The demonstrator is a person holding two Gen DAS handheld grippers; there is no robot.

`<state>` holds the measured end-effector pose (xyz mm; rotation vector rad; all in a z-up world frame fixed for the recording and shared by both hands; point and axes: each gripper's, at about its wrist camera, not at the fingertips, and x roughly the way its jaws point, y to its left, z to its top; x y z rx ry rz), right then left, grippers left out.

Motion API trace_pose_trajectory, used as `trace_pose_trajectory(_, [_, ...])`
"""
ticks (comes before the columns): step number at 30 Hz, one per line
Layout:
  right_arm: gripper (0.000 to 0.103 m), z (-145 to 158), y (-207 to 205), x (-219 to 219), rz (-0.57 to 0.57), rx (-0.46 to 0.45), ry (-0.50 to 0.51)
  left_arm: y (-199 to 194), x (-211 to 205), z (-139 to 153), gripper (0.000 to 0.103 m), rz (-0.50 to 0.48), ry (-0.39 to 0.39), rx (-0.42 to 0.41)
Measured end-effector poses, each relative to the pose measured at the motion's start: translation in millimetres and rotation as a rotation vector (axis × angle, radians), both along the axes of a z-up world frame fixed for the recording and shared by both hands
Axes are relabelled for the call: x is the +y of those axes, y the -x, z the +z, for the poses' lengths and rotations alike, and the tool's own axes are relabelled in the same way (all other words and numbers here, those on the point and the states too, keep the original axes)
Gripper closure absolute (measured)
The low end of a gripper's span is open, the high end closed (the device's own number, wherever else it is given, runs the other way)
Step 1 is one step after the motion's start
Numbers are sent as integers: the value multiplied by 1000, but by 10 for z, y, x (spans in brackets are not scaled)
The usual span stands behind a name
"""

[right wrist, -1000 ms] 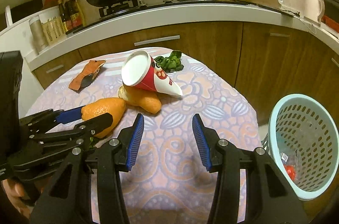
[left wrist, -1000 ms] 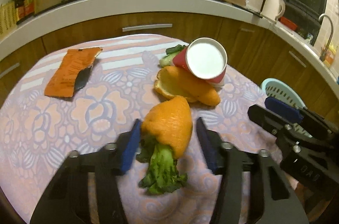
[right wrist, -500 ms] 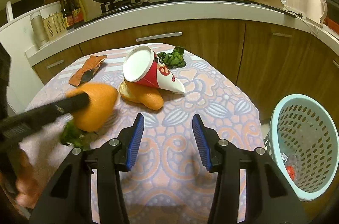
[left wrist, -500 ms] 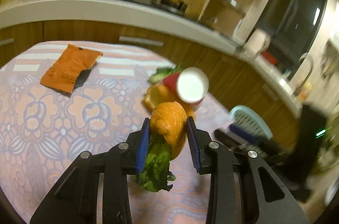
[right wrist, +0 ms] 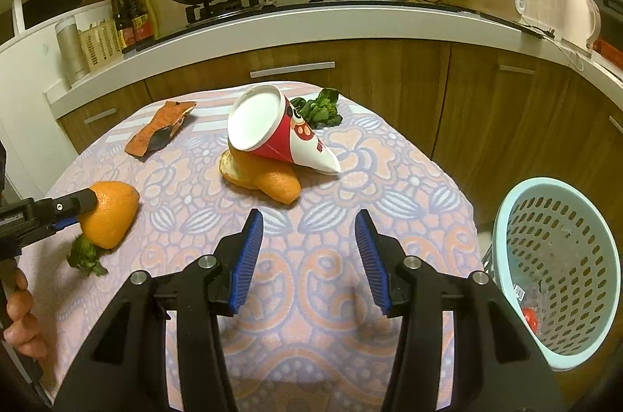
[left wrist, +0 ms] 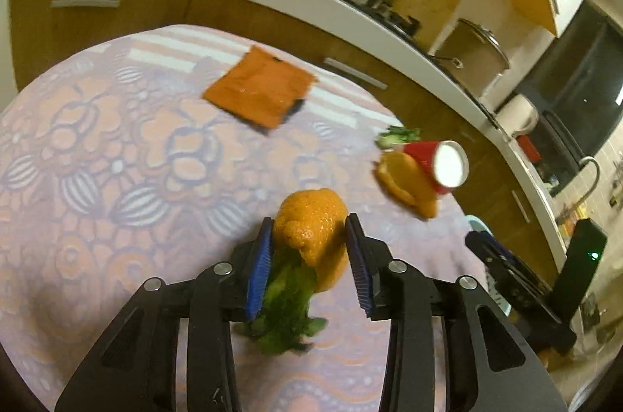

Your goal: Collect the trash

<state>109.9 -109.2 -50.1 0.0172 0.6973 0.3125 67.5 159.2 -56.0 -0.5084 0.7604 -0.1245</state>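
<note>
Lifting, left wrist view: left gripper (left wrist: 309, 250) now carries the orange peel (left wrist: 311, 233) with a green leafy scrap (left wrist: 286, 310) hanging below it, where a second ago both lay on the table between wider jaws.
Jaws, left: they closed, then eased slightly; both blue pads seem to touch the peel, though blur leaves the right-hand contact less certain.
Shift, left: the view has rolled and swung across the floral tablecloth (left wrist: 117, 178).
Waiting, right wrist view: right gripper (right wrist: 307, 252) hangs open and empty, unmoved.
Confirmation, right: the peel (right wrist: 111, 213) is clear of the cloth at far left.
Basket (right wrist: 560, 272): beyond the table's right edge.
Meaning: probably a carry across to it next.
Remaining: paper cup (right wrist: 276, 135), second peel (right wrist: 264, 178), wrapper (right wrist: 159, 133), greens (right wrist: 321, 108).
</note>
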Motion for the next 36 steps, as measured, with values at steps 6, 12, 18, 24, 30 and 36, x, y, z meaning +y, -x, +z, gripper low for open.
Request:
trace_pose_trajectory(6, [52,-5,-2,-1,-3,0,7,66,67,94,74,19,-21,-27])
trace_pose_trajectory(12, [48,-6,6,5,-2,-4,14,58,-175,327,84,-79,-27,-69])
trace_pose_trajectory(18, [48,-1,9,-11,4,-5,1,70,-445,275,49,-90,-227,-41])
trace_pose_trajectory(24, [46,24,48,7,20,-21,-4,111,-425,156,50,-111,-237,-2])
trace_pose_trajectory(30, [43,24,65,62,18,-27,25,331,-622,72,50,-131,-274,-3])
trace_pose_trajectory(36, [43,68,170,100,39,-27,0,455,-758,10,58,-139,-306,-16])
